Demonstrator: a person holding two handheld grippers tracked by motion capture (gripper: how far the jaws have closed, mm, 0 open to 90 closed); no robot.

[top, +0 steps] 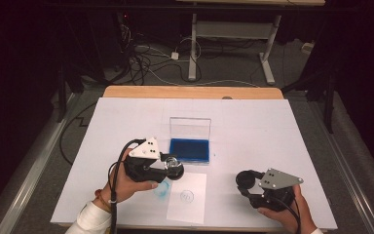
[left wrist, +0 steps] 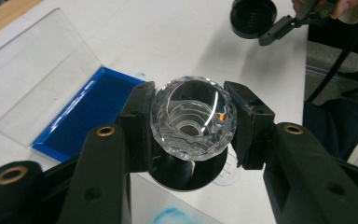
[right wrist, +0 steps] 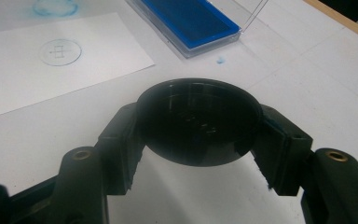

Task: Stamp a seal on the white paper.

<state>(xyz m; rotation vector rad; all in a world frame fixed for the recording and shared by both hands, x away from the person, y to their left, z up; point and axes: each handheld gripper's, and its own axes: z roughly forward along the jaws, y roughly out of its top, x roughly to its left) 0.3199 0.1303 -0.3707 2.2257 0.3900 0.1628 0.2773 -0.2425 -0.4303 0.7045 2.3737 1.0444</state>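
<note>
Left gripper [left wrist: 193, 126] pinches the hard, slick faceted stamp [left wrist: 193, 122] by its sides beside the ink pad [left wrist: 93, 109]; right gripper [right wrist: 200, 140] clamps its light cap [right wrist: 199, 122].

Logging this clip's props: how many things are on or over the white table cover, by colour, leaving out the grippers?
Blue: 1, the ink pad in its open clear case.
Clear: 1, the faceted stamp held in the left gripper.
Black: 1, the round cap held in the right gripper.
White: 1, the stamped paper sheet.
Total: 4
</note>
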